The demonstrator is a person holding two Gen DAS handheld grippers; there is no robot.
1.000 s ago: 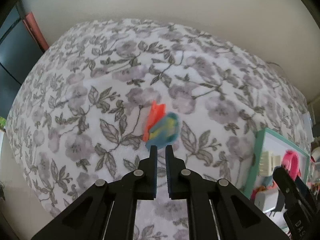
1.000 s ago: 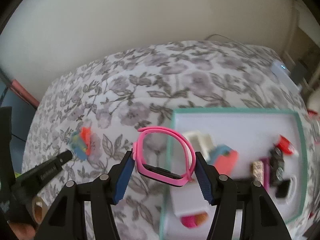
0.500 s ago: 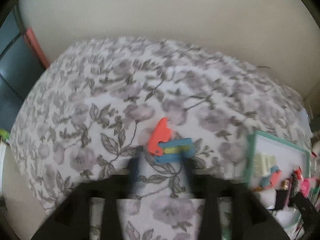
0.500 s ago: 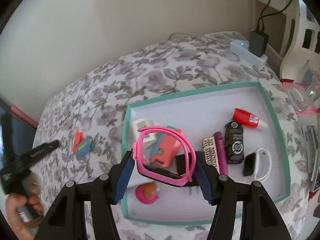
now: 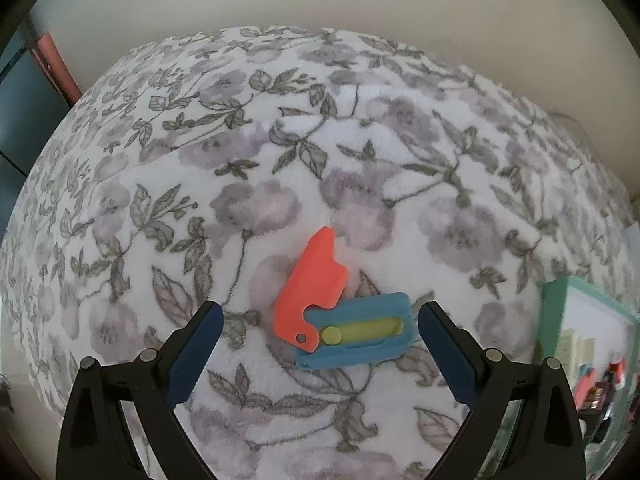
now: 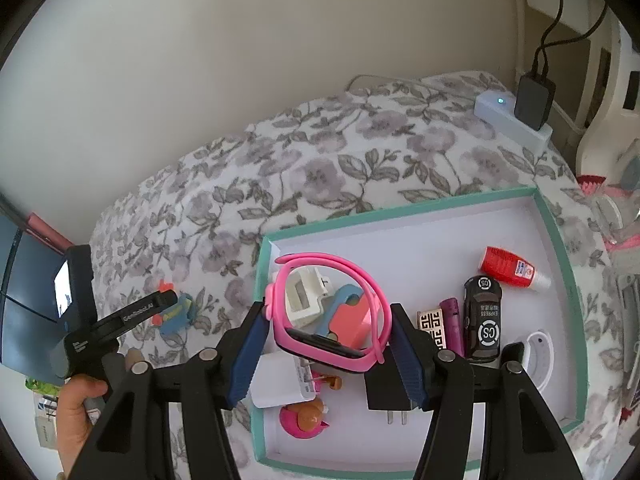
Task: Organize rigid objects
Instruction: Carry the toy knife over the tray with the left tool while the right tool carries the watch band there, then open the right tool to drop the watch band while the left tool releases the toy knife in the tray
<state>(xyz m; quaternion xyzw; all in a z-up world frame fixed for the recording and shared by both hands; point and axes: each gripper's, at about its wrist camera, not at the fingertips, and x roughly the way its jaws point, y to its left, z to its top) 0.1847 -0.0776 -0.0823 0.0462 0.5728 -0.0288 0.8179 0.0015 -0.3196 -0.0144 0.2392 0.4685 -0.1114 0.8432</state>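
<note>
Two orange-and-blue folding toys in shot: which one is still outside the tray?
The orange-and-blue toy lying on the floral cloth, between the opening left gripper fingers. The other toy already sits inside the teal tray.

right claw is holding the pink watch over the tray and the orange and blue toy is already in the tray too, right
Not quite. The orange and blue toy lies on the floral cloth outside the tray, as the left wrist view shows. The right claw does hold the pink watch over the tray.
</note>
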